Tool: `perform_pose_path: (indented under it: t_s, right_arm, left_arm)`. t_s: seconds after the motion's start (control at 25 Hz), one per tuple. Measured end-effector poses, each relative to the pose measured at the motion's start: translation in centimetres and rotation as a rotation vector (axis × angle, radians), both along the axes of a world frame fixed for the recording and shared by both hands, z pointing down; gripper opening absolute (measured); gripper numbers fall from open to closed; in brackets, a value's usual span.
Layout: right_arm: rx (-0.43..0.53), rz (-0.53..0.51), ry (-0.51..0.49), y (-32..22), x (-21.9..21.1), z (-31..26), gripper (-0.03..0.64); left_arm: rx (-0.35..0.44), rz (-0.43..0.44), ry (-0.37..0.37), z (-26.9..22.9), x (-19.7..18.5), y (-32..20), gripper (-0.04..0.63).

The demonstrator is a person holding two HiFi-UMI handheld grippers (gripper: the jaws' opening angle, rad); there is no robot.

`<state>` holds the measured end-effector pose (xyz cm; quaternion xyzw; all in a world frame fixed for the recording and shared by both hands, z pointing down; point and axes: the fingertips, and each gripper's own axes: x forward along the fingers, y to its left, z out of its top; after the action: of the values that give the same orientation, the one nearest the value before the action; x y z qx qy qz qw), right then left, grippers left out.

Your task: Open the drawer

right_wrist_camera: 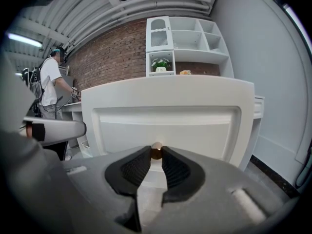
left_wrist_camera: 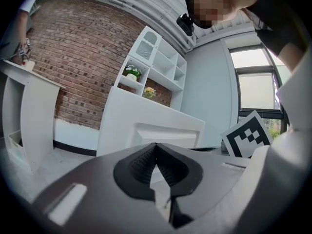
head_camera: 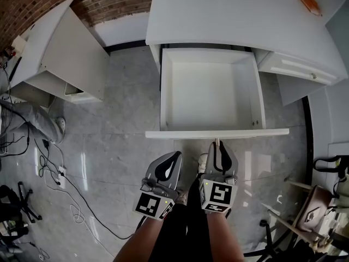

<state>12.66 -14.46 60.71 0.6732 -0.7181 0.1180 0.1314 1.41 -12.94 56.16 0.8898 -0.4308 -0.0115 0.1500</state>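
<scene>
The white drawer [head_camera: 210, 91] stands pulled far out of the white cabinet [head_camera: 234, 15], and its inside is bare. In the middle of its front panel [head_camera: 218, 133] sits a small brass knob [head_camera: 217, 142]. My right gripper [head_camera: 218, 146] is shut on that knob; in the right gripper view the knob [right_wrist_camera: 156, 151] is pinched between the fingertips in front of the panel [right_wrist_camera: 165, 116]. My left gripper [head_camera: 175, 156] hangs beside it to the left, a little short of the panel. Its jaws are shut with nothing between them [left_wrist_camera: 156, 147].
A second drawer [head_camera: 297, 70] at the right stands slightly out. An orange thing [head_camera: 309, 4] lies on the cabinet top. A white side table [head_camera: 60, 53] stands at the left, cables [head_camera: 60, 173] trail over the floor, and a chair [head_camera: 311, 212] is at the lower right. A person [right_wrist_camera: 48, 87] stands far off.
</scene>
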Motion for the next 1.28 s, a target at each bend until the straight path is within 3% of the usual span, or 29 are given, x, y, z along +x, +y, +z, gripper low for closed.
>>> perform_pose_path:
  t_s: [0.24, 0.6, 0.92, 1.16, 1.28]
  right_arm:
    - [-0.006, -0.040, 0.041, 0.0, 0.2, 0.1, 0.075]
    - [-0.026, -0.067, 0.017, 0.9, 0.2, -0.6, 0.083]
    - [0.064, -0.127, -0.038, 2.4, 0.5, -6.9, 0.073]
    - [0.122, -0.174, -0.043, 3.1, 0.7, -12.3, 0.013]
    - [0.129, -0.214, -0.092, 4.0, 0.4, -14.2, 0.003]
  left_arm:
    - [-0.015, 0.023, -0.015, 0.2, 1.2, -0.2, 0.003]
    - [-0.018, 0.074, -0.058, -0.6, 1.7, 0.1, 0.003]
    - [-0.023, 0.117, -0.033, -3.9, 1.7, 1.2, 0.003]
    - [0.014, 0.112, -0.008, -9.1, 1.4, 0.6, 0.002]
    - [0.016, 0.112, 0.010, -10.9, 1.3, 1.1, 0.002]
